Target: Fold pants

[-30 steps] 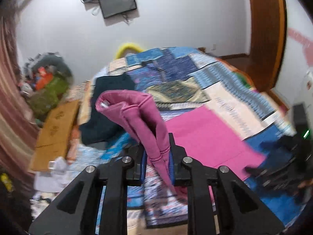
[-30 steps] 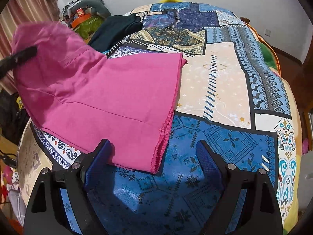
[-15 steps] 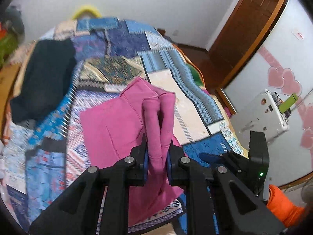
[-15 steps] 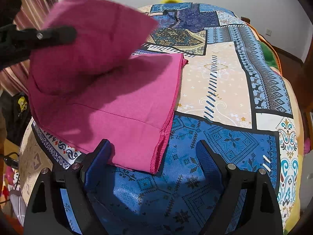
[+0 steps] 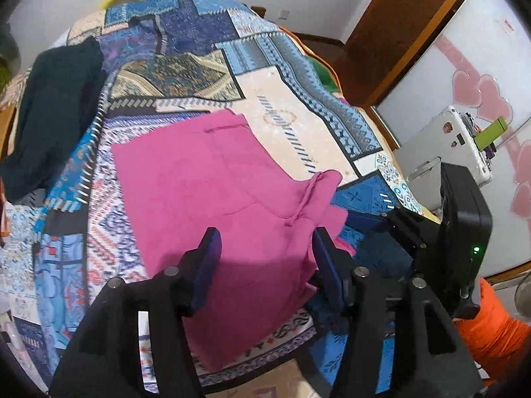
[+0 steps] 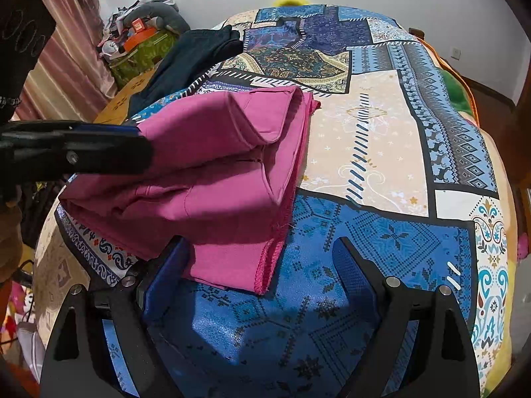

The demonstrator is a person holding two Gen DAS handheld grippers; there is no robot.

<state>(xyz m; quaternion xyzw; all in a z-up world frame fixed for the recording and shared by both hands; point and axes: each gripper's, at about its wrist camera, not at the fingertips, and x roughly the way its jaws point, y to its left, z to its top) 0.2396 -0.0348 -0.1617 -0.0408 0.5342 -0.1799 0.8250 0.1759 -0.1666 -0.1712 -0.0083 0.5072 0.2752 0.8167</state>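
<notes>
L gripper (image 5: 265, 258) jaws just opened, pants (image 5: 212, 179) loose between | R gripper (image 6: 259, 275) wide, empty | risk: unheld top layer slides, fold skews

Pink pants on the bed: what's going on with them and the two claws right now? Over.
Left gripper jaws just opened, pink pants released, folded over on the patchwork bedspread. Right gripper open, holding nothing, at the hem. Dark garment lies clear.

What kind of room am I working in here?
Most likely a home bedroom. The pink pants lie on a bed covered by a patchwork bedspread; a wooden door and striped curtains stand around it, with a pile of household clutter by the wall.
</notes>
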